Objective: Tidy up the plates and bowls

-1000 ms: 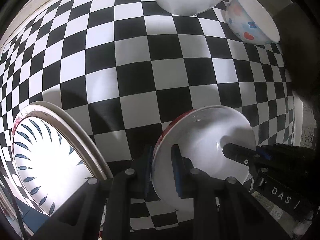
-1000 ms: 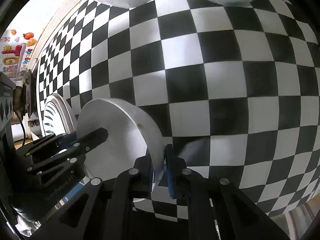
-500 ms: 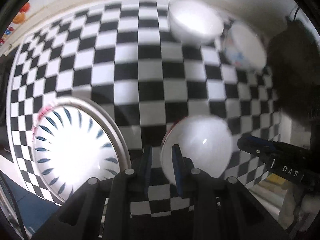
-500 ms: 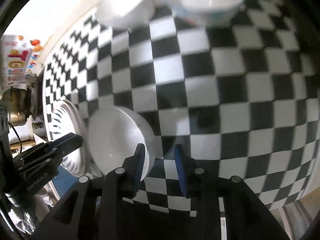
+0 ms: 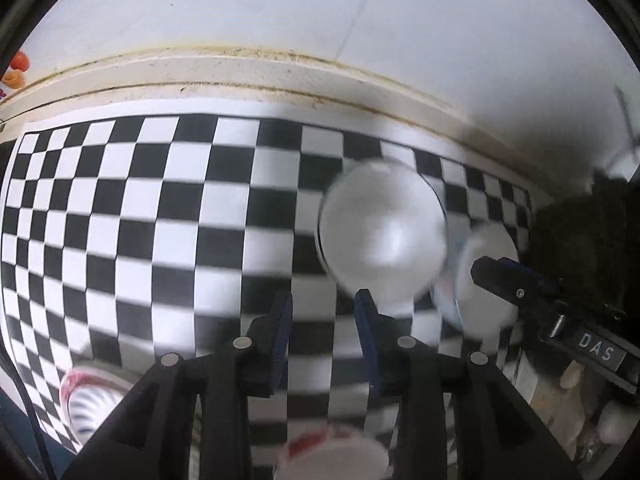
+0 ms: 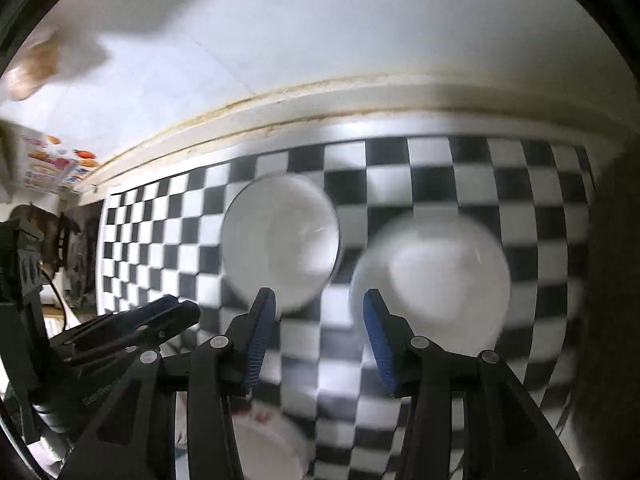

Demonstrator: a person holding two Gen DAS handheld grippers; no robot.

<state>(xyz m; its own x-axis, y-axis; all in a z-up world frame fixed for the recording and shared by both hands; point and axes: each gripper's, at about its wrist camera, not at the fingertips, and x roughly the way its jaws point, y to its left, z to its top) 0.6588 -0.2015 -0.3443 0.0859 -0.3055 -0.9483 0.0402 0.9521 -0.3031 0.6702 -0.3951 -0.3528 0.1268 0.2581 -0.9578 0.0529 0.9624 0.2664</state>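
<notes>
My left gripper (image 5: 322, 314) hangs over the checkered cloth; its jaws are opening with nothing between them. Just beyond it stands a plain white bowl (image 5: 384, 240). To that bowl's right a second, patterned bowl (image 5: 476, 312) shows blurred, partly behind my right gripper (image 5: 492, 276). In the right wrist view my right gripper (image 6: 318, 314) is also opening and empty, short of the white bowl (image 6: 280, 240) and the second bowl (image 6: 432, 272). A small red-rimmed bowl (image 5: 332, 456) (image 6: 264, 440) rests behind both grippers, free of them. The left gripper (image 6: 184, 308) shows at the left.
A blue-patterned plate (image 5: 92, 400) lies on the black-and-white cloth (image 5: 160, 220) at the near left. The cloth ends at a cream ledge (image 5: 280, 76) under a white wall. A dark bulky object (image 5: 580, 240) stands at the right edge.
Both grippers have let go of the small red-rimmed bowl's rim, opened, and risen and swung toward the two bowls at the far side. The small bowl now lies behind them.
</notes>
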